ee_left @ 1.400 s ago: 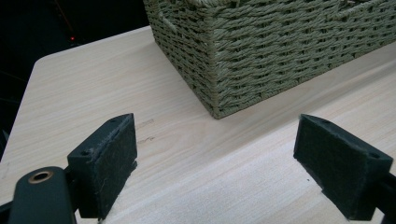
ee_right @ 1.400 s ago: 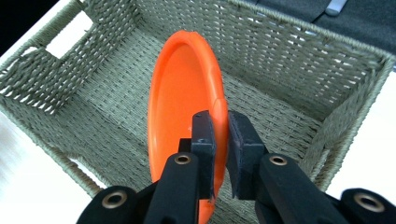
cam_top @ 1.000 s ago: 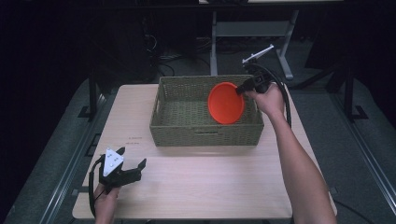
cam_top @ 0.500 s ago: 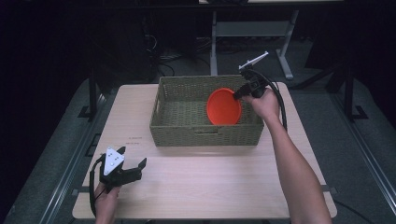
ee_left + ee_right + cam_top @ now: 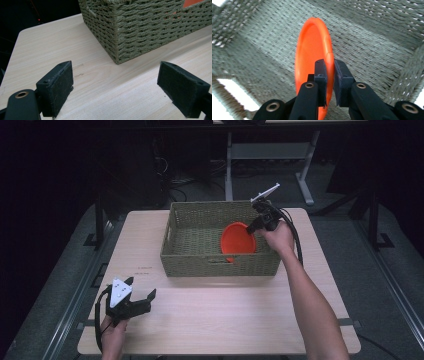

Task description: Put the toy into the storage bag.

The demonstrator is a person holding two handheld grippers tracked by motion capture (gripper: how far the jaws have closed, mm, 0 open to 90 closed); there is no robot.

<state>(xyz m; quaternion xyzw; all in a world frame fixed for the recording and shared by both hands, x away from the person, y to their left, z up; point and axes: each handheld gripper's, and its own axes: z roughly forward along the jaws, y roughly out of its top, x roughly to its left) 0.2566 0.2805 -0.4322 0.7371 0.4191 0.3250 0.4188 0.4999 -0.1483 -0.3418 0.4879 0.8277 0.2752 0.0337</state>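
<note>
An orange plastic plate (image 5: 238,240) hangs on edge inside the woven olive basket (image 5: 190,265), at its right half. My right gripper (image 5: 256,226) is shut on the plate's rim; in the right gripper view the two pads clamp the orange plate (image 5: 312,52) at its lower edge, right gripper (image 5: 329,72), with the basket's woven floor (image 5: 372,50) behind it. My left gripper (image 5: 142,296) rests on the table's near left corner, its jaws wide apart with nothing between them. In the left gripper view the left gripper (image 5: 117,87) faces the basket's near left corner (image 5: 117,42).
The basket stands at the back middle of the light wooden table (image 5: 225,315). A cable (image 5: 295,240) trails from the right gripper over the basket's right side. Dark floor and a metal stand's legs (image 5: 305,195) lie beyond the table.
The right gripper has sunk with the orange plate, which now sits lower inside the basket. The left gripper has stayed in place.
</note>
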